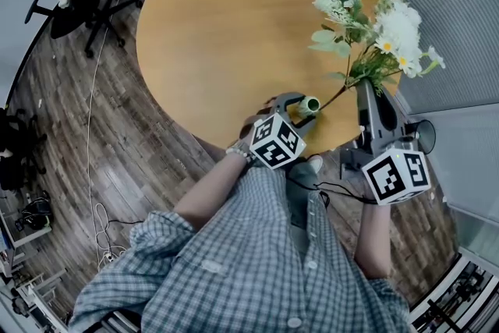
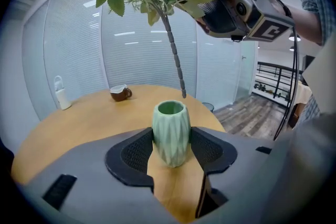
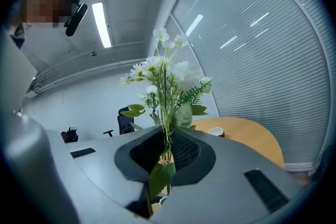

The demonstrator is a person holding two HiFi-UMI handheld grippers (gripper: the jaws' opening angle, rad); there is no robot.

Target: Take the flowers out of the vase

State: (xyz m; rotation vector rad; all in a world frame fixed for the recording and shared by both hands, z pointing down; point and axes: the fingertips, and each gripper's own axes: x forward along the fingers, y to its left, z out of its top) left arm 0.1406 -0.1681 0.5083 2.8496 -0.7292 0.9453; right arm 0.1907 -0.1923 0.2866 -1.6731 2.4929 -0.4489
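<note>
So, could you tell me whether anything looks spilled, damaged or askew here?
Nothing stands out. The vase stands upright on the table in the left gripper; the right gripper holds the flowers intact.

Even, cool indoor light, moderately bright. Ceiling strip light point(image 3: 102, 23) glares in right gripper view. Similar bright streaks reflected on glass wall point(image 2: 126, 34) in left gripper view. Bench point(image 1: 218, 27) evenly lit in head view, only faint soft shadows. White flowers point(image 1: 399, 27) near blown out. Both gripper views: strong fisheye bend, dark vignetted corners, nearest foreground soft. Head view fairly sharp, edges curved.
</note>
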